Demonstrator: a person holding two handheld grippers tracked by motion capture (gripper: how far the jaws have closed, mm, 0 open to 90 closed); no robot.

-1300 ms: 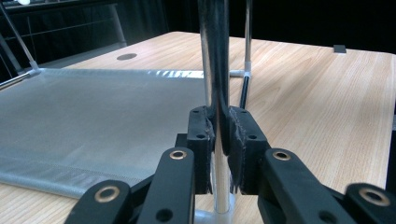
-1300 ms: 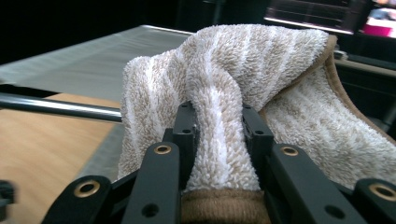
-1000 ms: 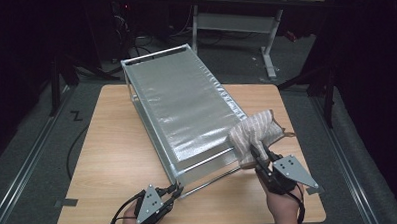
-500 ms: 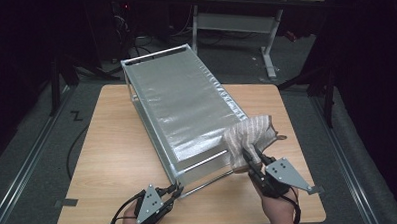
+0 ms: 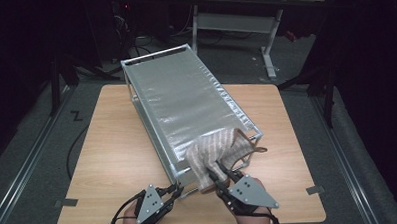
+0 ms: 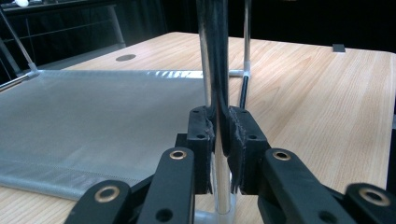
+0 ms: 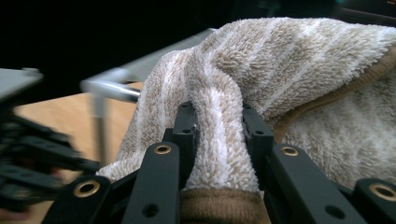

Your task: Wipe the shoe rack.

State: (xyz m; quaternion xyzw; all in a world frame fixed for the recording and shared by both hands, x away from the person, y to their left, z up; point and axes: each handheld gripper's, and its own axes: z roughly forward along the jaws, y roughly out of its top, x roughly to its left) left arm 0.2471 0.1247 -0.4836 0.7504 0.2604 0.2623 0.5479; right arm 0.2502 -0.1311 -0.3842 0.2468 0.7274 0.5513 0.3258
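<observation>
High view: a metal rack (image 5: 151,118) with a silvery mesh top (image 5: 184,107) lies slantwise on the wooden table (image 5: 108,160), one end far from the person, the other near the front edge. A beige striped towel (image 5: 215,154) is draped over the rack's near right corner, partly on the mesh and partly hanging over the end.

The right gripper (image 5: 220,177) reaches up to the towel's lower edge, and the right gripper view shows a thick fold of the towel (image 7: 219,140) clamped between its jaws, the pile bulging out above the pads, with a brown hem below. Behind the towel a blurred rack bar (image 7: 112,88) crosses that view.

The left gripper (image 5: 175,191) sits at the rack's near left corner by the table's front edge. Left gripper view: its jaws are clenched on an upright chrome post (image 6: 215,93) of the rack, pads pressed to either side. The mesh (image 6: 93,116) stretches away to the left of the post, and bare table (image 6: 317,102) lies to the right.
</observation>
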